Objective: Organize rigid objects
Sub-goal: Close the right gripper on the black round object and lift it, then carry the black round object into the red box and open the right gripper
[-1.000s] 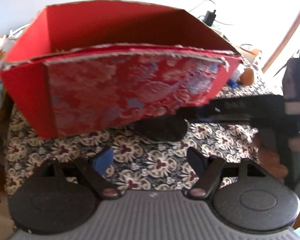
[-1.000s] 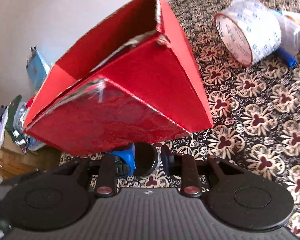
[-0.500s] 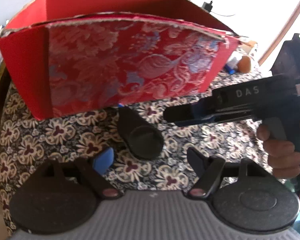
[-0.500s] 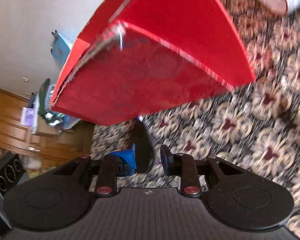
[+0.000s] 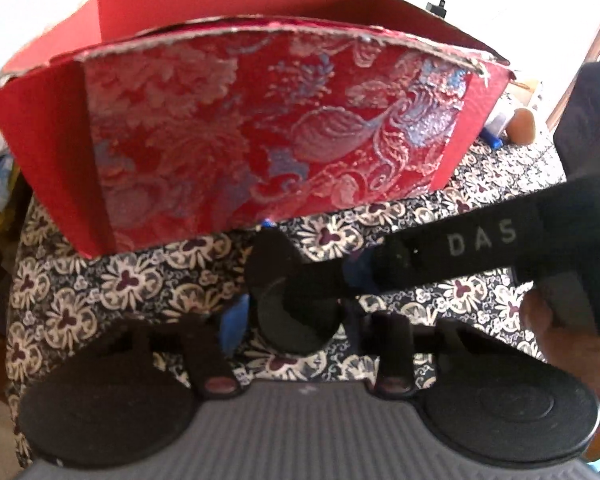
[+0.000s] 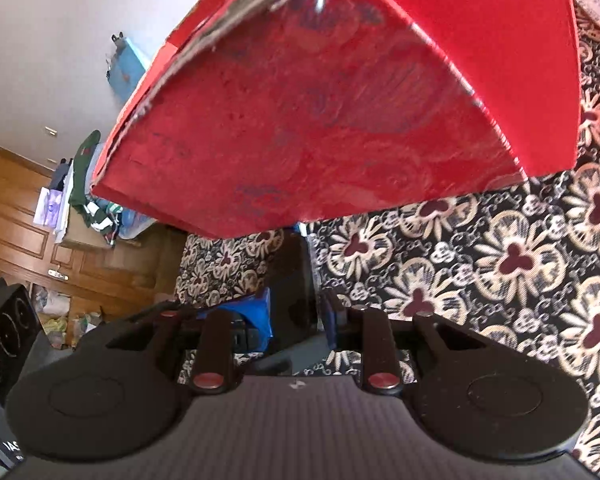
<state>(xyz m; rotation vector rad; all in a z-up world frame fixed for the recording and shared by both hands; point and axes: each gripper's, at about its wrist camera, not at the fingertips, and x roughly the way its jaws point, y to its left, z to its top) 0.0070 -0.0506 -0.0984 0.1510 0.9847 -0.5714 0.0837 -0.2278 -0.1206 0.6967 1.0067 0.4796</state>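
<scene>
Handover of a black disc in front of the red box.

Nearest, the left gripper (image 5: 296,320) has the disc (image 5: 290,300) between its jaws, which are closing; whether the pads press yet I cannot tell. The right gripper (image 6: 296,308), reaching in from the left jaws' right side, is clenched on the same disc, seen edge-on between its own jaws. Just beyond both jaw pairs lies the patterned cloth (image 5: 112,280), then the red box (image 5: 260,128), open-topped, with brocade on its near wall. To do this well, I judge the right should hold steady until the left pads seat squarely on the disc's edges, then release slowly.
</scene>
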